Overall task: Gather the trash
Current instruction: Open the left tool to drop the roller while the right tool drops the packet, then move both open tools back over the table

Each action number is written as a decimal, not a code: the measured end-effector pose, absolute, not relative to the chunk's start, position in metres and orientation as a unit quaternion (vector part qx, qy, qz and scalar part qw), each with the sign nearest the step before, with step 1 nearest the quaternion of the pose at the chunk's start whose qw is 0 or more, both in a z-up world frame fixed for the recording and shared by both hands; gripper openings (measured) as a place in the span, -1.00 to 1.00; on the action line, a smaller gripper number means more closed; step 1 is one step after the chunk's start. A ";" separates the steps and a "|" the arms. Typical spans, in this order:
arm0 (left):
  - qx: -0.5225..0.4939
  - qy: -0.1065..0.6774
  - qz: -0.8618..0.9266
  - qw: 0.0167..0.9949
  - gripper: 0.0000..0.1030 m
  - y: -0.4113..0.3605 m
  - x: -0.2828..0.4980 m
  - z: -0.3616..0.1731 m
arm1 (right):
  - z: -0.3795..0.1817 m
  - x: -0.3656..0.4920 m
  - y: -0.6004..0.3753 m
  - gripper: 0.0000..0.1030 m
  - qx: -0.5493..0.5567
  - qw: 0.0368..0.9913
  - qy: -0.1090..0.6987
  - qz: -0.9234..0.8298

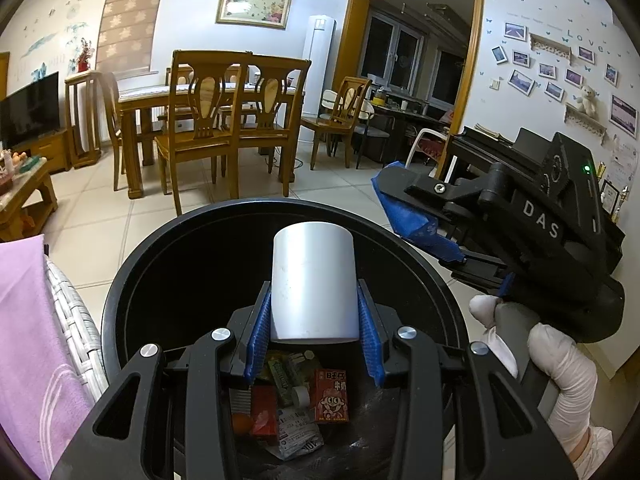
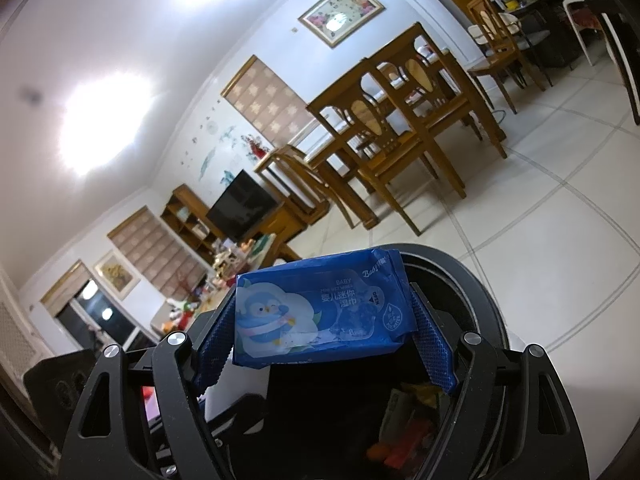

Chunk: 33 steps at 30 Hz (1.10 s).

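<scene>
your left claw [image 1: 314, 320] is clamped on one white cup [image 1: 314, 280], its blue pads pressed to the cup's two sides, and the cup stands upright with its long axis vertical. it hangs right over the open mouth of the black trash bin [image 1: 160, 248], so the drop lies straight down from the claw, with nothing between. your right claw [image 2: 324, 344] grips one blue pack of baby wet wipes [image 2: 320, 312] across its short ends, the long axis running side to side between the pads. in the left wrist view that pack [image 1: 404, 208] sits at the bin's right rim, nearer the edge than the middle, so i judge it needs a small shift leftward before release. the left claw is the better placed of the two.

down in the bin you already have a red drink carton [image 1: 331, 396], a green wrapper [image 1: 282, 376], a crumpled pouch [image 1: 298, 428] and some red and orange bits; the exact count there is hard to tell. farther off stand wooden chairs [image 1: 208, 120] around a dining table.
</scene>
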<state>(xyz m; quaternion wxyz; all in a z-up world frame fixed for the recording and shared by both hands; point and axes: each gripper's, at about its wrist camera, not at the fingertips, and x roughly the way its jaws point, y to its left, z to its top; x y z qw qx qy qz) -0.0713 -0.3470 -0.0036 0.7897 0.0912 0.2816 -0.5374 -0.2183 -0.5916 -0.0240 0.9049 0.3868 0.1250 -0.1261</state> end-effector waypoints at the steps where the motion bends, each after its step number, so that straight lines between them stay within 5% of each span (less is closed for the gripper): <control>1: 0.092 0.281 -0.537 0.790 -0.23 -0.347 -0.071 -0.004 | -0.024 -0.217 -0.591 0.53 0.387 0.905 0.125 -0.126; 16: 0.094 0.281 -0.529 0.795 -0.20 -0.349 -0.073 -0.004 | -0.028 -0.210 -0.589 0.66 0.393 0.902 0.134 -0.114; 22: 0.096 0.274 -0.520 0.803 0.33 -0.349 -0.074 -0.002 | -0.029 -0.211 -0.589 0.83 0.398 0.901 0.130 -0.115; 30: 0.096 0.280 -0.511 0.807 0.50 -0.351 -0.072 -0.003 | -0.032 -0.217 -0.599 0.90 0.417 0.892 0.124 -0.124; 33: 0.098 0.276 -0.506 0.811 0.72 -0.350 -0.072 -0.002 | -0.035 -0.218 -0.602 0.90 0.429 0.885 0.130 -0.126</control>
